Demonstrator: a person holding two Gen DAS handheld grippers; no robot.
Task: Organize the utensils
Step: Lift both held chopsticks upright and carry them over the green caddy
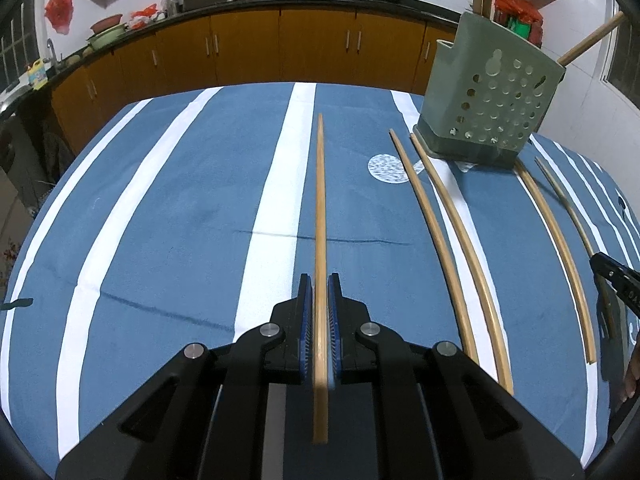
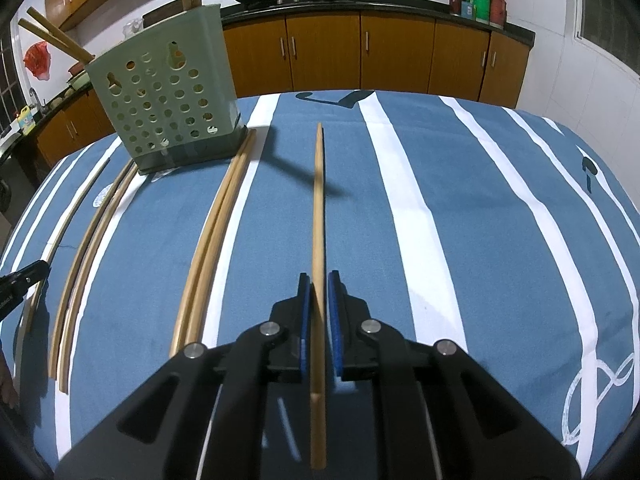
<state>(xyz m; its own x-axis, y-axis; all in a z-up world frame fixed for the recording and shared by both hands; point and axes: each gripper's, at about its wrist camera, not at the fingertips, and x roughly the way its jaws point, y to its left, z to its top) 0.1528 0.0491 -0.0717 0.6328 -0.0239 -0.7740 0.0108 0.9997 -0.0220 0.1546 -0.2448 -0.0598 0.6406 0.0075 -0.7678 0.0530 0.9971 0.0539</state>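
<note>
Each gripper, left gripper and right gripper, pinches one chopstick between its fingers. The holder ahead already has a few; several loose chopsticks remain on the tabletop.

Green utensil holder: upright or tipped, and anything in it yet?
Upright: the green utensil holder stands on its base on the striped tablecloth. Not empty: wooden chopsticks poke out above its rim.
</note>
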